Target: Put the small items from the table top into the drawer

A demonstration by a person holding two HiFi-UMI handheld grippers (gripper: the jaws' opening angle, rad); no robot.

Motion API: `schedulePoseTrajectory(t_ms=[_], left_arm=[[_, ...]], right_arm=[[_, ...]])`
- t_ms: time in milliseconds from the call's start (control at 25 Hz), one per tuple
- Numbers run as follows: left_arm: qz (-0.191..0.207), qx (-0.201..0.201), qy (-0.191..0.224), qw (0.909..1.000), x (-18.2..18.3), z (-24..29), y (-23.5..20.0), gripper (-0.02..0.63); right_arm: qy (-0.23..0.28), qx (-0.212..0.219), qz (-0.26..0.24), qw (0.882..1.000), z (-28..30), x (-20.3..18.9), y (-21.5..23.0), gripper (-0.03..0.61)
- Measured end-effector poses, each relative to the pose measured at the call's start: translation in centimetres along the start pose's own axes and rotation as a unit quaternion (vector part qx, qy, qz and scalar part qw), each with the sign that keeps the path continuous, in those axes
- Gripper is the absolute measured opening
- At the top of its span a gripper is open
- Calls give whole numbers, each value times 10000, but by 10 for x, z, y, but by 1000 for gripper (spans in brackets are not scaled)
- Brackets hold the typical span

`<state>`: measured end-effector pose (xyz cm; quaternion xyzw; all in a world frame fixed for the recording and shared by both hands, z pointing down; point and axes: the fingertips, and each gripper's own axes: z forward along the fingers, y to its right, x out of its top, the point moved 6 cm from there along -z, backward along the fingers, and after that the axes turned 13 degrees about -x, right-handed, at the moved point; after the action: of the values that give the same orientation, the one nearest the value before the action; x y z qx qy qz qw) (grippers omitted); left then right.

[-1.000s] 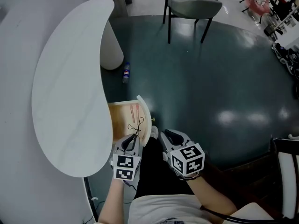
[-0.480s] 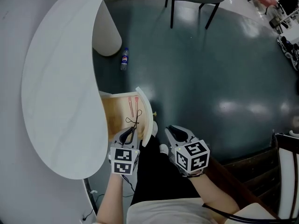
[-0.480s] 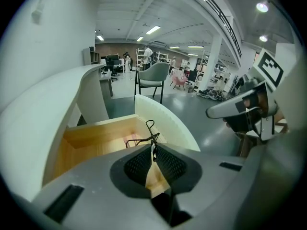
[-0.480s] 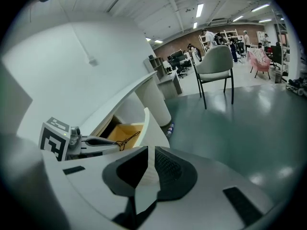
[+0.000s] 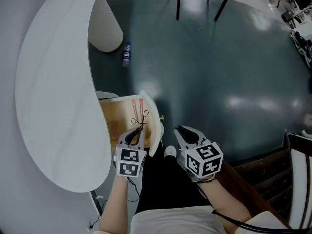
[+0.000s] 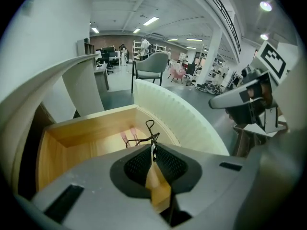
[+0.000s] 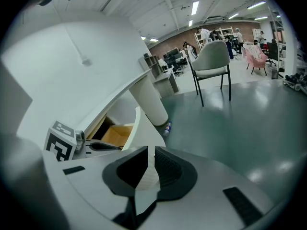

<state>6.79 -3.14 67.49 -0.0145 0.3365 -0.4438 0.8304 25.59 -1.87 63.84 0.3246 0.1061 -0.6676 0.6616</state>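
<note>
Left gripper (image 5: pixel 136 132), lower centre of the head view, is clamped on a black wire tool (image 5: pixel 139 121) at its jaw tips. I see the tool over the open drawer (image 5: pixel 111 126), close to two pink items (image 5: pixel 138 104) lying on the wood floor inside. Whether it touches the floor I cannot tell. Right gripper (image 5: pixel 181 130) sits just right of the drawer front (image 5: pixel 155 123), with its jaws nearly together and nothing in the thin slit between them. White table (image 5: pixel 53 96) fills the left of the frame.

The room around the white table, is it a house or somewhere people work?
Most likely a big open office or workshop, not a house: strip lights on a high ceiling, desks far back, and a wide glossy floor with a lone chair.
</note>
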Motion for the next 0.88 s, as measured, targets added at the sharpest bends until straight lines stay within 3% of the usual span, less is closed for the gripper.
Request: schedulePoseTrajectory(t_ms=[280,880], left_arm=[[-230,-76,-269,9993,-3,24,-18,51],[-336,-62,-816,9961,-12,53,-29,51]], right_arm=[[-51,-57,215,9997,20,-2,4,60],[-186,-139,390,9990,34,-12,9,60]])
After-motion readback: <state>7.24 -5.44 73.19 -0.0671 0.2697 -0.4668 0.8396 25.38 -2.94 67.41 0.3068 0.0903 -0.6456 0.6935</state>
